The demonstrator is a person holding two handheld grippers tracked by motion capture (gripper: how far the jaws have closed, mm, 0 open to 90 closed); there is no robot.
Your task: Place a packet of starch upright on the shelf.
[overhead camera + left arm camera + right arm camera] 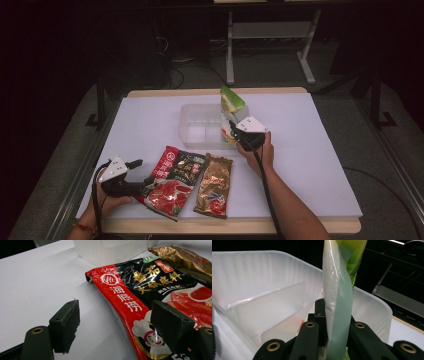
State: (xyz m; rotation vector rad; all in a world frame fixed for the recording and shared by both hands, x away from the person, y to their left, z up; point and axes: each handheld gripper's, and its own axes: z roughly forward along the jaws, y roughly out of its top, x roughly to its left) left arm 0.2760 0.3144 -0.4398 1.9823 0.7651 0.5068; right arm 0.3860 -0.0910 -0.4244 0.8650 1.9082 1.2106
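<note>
My right gripper (pixel 232 128) (pixel 335 317) is shut on the lower part of a green and white pouch (pixel 231 103) (pixel 337 287). It holds the pouch upright over the right end of a clear plastic container (pixel 197 126) (pixel 259 277) with a divider inside. A red and black soup-base packet (pixel 172 181) (pixel 140 287) lies flat near the table's front. My left gripper (pixel 142 173) (pixel 117 322) is open at its left edge. One jaw stands over the packet, the other over the bare table, and the pads do not press on it. A gold packet (pixel 214 185) (pixel 180 255) lies beside it on the right.
A white sheet (pixel 310 150) covers the wooden table. A person's forearms come in from the bottom. Behind the table there are a dark floor, cables and a white metal frame (pixel 270 35).
</note>
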